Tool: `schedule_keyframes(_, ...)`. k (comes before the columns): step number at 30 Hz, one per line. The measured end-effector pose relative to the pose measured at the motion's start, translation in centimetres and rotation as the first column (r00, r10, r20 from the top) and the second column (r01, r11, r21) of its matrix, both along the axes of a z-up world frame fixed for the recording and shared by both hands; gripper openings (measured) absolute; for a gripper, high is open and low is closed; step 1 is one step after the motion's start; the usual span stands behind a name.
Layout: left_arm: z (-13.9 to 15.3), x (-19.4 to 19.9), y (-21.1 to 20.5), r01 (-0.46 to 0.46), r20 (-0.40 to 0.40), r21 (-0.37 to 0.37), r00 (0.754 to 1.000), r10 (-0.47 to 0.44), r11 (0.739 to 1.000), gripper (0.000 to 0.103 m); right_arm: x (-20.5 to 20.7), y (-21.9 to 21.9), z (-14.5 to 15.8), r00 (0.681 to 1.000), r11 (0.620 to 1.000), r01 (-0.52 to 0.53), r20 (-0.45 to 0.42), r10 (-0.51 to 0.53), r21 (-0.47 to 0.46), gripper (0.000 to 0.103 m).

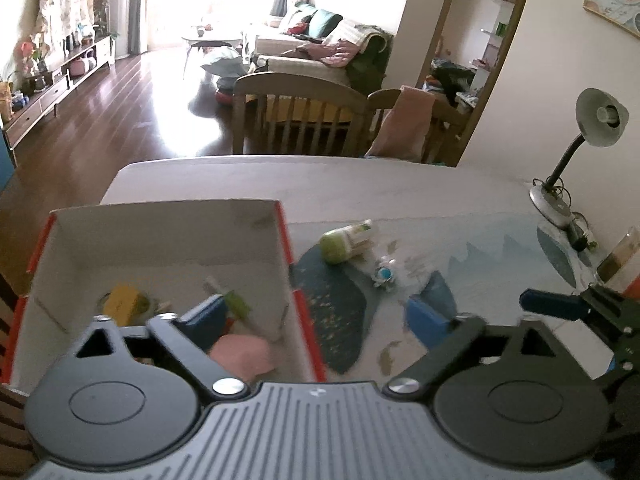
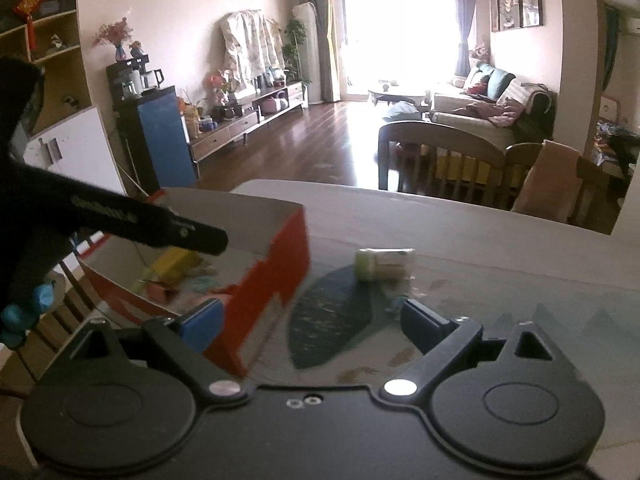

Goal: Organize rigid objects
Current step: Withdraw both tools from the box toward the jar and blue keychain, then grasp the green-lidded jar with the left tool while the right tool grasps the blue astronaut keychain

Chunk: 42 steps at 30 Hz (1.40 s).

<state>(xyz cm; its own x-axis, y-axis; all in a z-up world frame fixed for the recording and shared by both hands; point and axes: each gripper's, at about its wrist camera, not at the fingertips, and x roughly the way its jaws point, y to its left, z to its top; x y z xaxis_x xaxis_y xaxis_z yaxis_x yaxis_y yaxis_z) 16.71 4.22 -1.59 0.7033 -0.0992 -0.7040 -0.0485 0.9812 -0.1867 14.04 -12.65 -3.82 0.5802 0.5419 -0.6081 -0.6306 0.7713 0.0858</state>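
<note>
A cardboard box (image 1: 285, 248), red outside and white inside, stands on the table at the left. It holds a yellow packet (image 1: 124, 300), a pink thing (image 1: 244, 354), a green item (image 1: 236, 302) and more. My left gripper (image 1: 320, 316) is open wide and empty, its blue fingers straddling the box's right wall. Right of the box a green-capped bottle (image 1: 348, 240) lies on its side, with a small blue-white object (image 1: 386, 274) near it. My right gripper (image 2: 314, 318) is open and empty, low before the box's red corner (image 2: 276, 280) and the bottle (image 2: 384, 264). One of its blue fingers (image 1: 552, 305) shows at the right.
A patterned mat (image 1: 336, 320) covers the table. A desk lamp (image 1: 560, 200) and a jar (image 1: 620, 256) stand by the right wall. Wooden chairs (image 1: 296, 112) are behind the far edge. A black part of the left tool (image 2: 152, 224) crosses over the box.
</note>
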Motion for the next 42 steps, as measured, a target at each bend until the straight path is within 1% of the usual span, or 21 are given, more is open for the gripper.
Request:
schedule_keyframes(2,-0.2,0.9,-1.1,-0.004,0.005,0.005,1.0,0.004,1.0,0.103,0.8,-0.8,-0.5,1.0,1.0,0.003,0.0,-0.003,-0.008,0.095)
schedule_keyframes(7,-1.1,3.9,-3.5,-0.012,-0.019,0.014,1.0,0.012,1.0,0.103,3.1,-2.7,-2.2,1.0,1.0,0.0,-0.01,-0.001,-0.032,0.095)
schedule_keyframes(14,-2.9,8.9,-6.2,-0.027,-0.085,0.046,0.996,0.031,0.999,0.103,6.2,-3.9,-4.4,0.999,0.997,-0.033,-0.01,0.032,-0.068,0.094)
schedule_keyframes(18,-4.2,11.4,-7.1,-0.037,-0.121,0.04,0.992,0.042,0.998,0.103,8.1,-4.0,-5.9,0.998,0.995,-0.057,-0.023,0.055,-0.08,0.093)
schedule_keyframes(22,-5.3,14.0,-8.4,-0.009,-0.147,0.082,0.989,0.022,0.997,0.103,9.8,-4.2,-7.5,0.997,0.995,-0.062,-0.044,0.058,-0.083,0.089)
schedule_keyframes(26,-6.5,16.7,-9.0,0.03,-0.178,0.115,0.984,-0.01,0.993,0.103,10.9,-3.9,-8.9,0.996,0.993,-0.082,-0.051,0.078,-0.089,0.088)
schedule_keyframes(31,-8.4,19.4,-9.3,0.058,-0.217,0.162,0.976,-0.021,0.985,0.103,12.3,-3.0,-10.3,0.992,0.987,-0.121,-0.06,0.116,-0.106,0.088)
schedule_keyframes(34,-9.3,21.0,-8.8,0.036,-0.24,0.155,0.971,0.003,0.987,0.103,13.2,-2.4,-11.0,0.989,0.981,-0.14,-0.054,0.134,-0.13,0.088)
schedule_keyframes(36,-9.6,21.7,-8.7,0.03,-0.24,0.157,0.971,0.009,0.987,0.103,13.8,-2.1,-11.4,0.989,0.979,-0.147,-0.048,0.142,-0.139,0.088)
schedule_keyframes(42,-10.8,23.7,-9.2,0.105,-0.27,0.196,0.962,-0.049,0.975,0.103,14.5,-0.9,-12.6,0.979,0.965,-0.201,-0.024,0.2,-0.17,0.088)
